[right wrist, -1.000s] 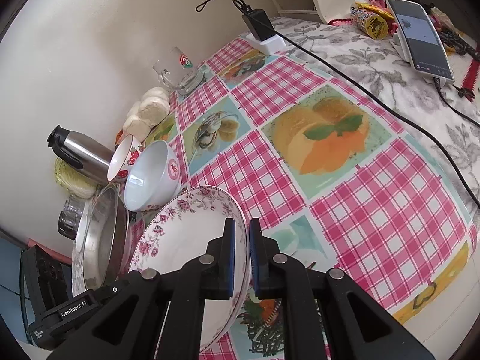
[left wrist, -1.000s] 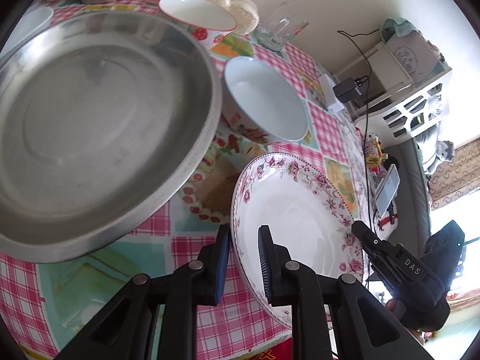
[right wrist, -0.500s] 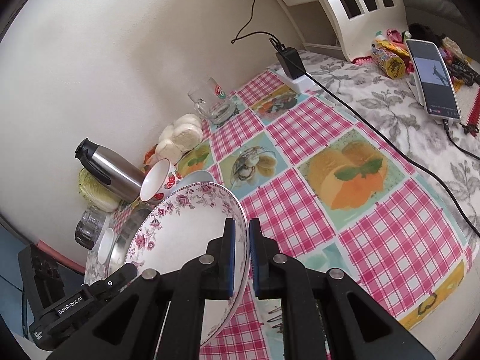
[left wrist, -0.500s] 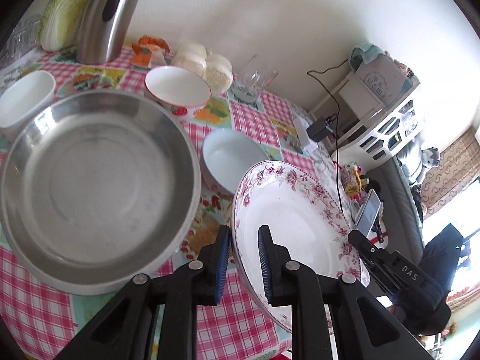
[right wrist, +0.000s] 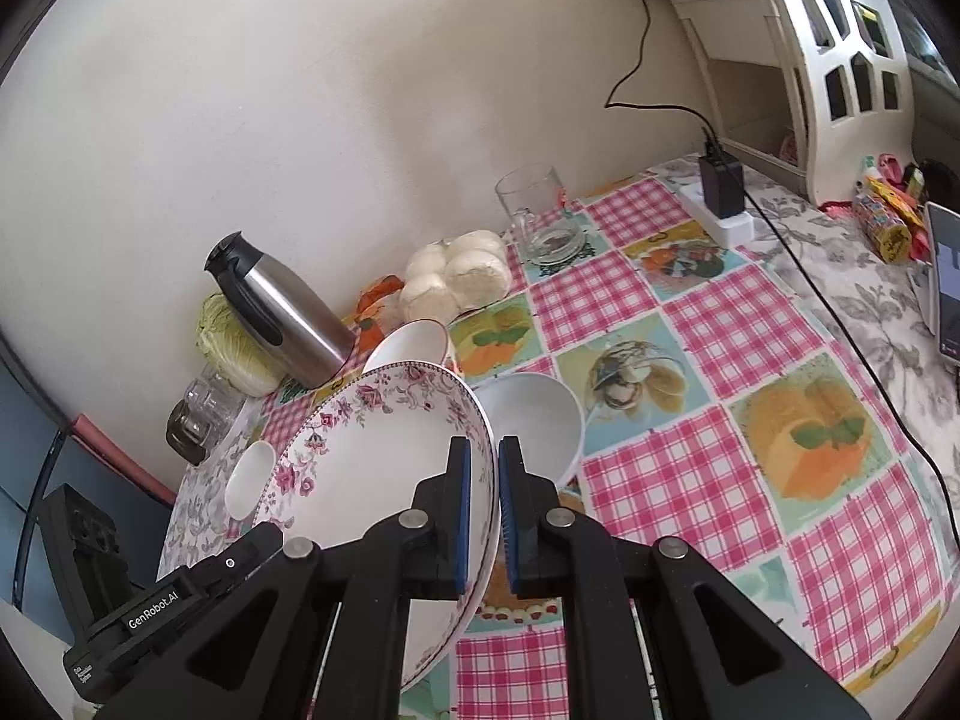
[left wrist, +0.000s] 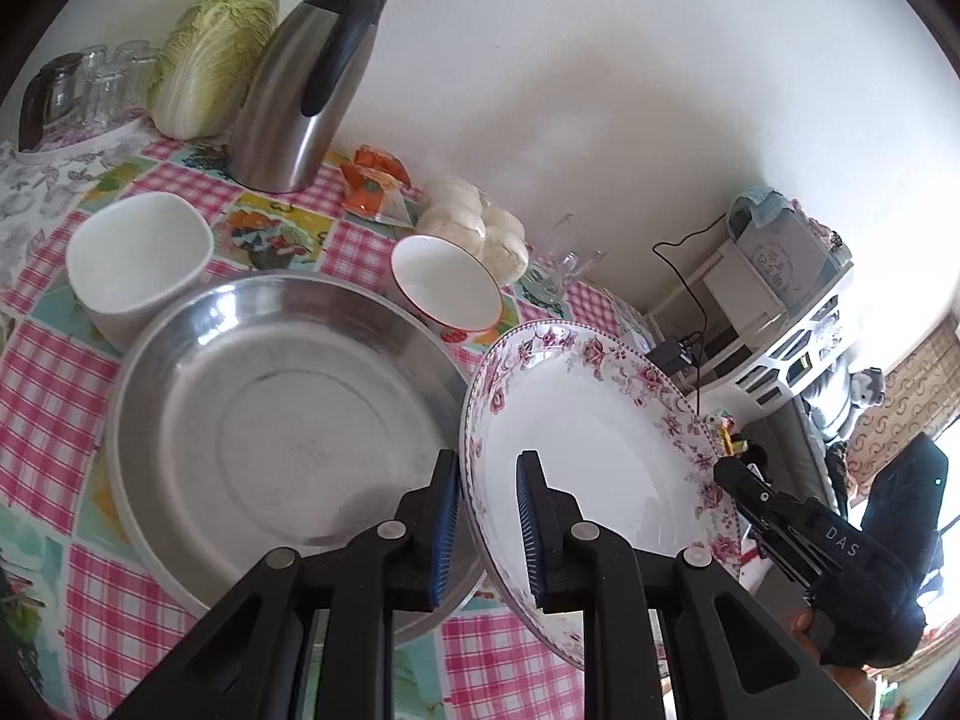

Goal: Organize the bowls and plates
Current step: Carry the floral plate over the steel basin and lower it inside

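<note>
Both grippers hold a white plate with a pink floral rim (left wrist: 600, 438), lifted off the table and tilted. My left gripper (left wrist: 489, 531) is shut on its near-left rim. My right gripper (right wrist: 479, 510) is shut on the opposite rim of the plate (right wrist: 384, 456). A large steel pan (left wrist: 276, 426) lies on the checked tablecloth just left of the plate. A white square bowl (left wrist: 138, 261) and a red-rimmed bowl (left wrist: 447, 288) stand behind the pan. A plain white bowl (right wrist: 534, 420) sits under the plate's right edge.
A steel thermos (left wrist: 312, 78), a cabbage (left wrist: 210, 54) and glasses (left wrist: 78, 90) stand along the wall. Buns (right wrist: 456, 276), a glass mug (right wrist: 540, 216), a power adapter (right wrist: 720, 186) with a cable and a phone (right wrist: 948, 282) lie to the right.
Both grippers have lifted the floral plate off the table and carried it up and left, toward the steel pan. The plain white bowl is now hidden behind the plate in the left view.
</note>
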`<state>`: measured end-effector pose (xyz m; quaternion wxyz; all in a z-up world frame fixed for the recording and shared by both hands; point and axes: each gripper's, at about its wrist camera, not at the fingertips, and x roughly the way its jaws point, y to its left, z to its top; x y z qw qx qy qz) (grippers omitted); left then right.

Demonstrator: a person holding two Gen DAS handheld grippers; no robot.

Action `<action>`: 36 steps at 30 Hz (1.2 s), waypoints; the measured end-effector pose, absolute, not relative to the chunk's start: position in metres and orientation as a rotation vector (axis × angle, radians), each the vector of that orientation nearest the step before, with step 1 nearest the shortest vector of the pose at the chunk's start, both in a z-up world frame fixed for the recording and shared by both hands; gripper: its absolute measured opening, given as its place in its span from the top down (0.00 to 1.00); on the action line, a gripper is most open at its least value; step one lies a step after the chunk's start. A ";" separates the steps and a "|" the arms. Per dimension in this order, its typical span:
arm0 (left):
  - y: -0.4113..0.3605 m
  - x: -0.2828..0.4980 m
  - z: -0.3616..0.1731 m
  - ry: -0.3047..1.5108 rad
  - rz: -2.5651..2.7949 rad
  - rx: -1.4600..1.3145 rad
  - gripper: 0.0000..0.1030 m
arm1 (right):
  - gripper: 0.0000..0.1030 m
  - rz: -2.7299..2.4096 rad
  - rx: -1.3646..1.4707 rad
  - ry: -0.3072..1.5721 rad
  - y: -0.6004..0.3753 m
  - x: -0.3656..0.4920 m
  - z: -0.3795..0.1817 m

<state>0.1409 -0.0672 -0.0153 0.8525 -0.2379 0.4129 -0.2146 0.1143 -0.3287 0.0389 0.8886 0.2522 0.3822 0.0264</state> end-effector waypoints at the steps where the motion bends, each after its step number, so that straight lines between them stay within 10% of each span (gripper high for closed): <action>1: -0.060 0.142 -0.016 0.863 -0.438 -0.495 0.80 | 0.91 0.067 0.517 0.799 -0.321 0.119 0.039; 36: 0.026 0.197 -0.070 0.970 -0.198 -0.465 0.80 | 0.91 0.189 0.412 1.029 -0.219 0.208 -0.044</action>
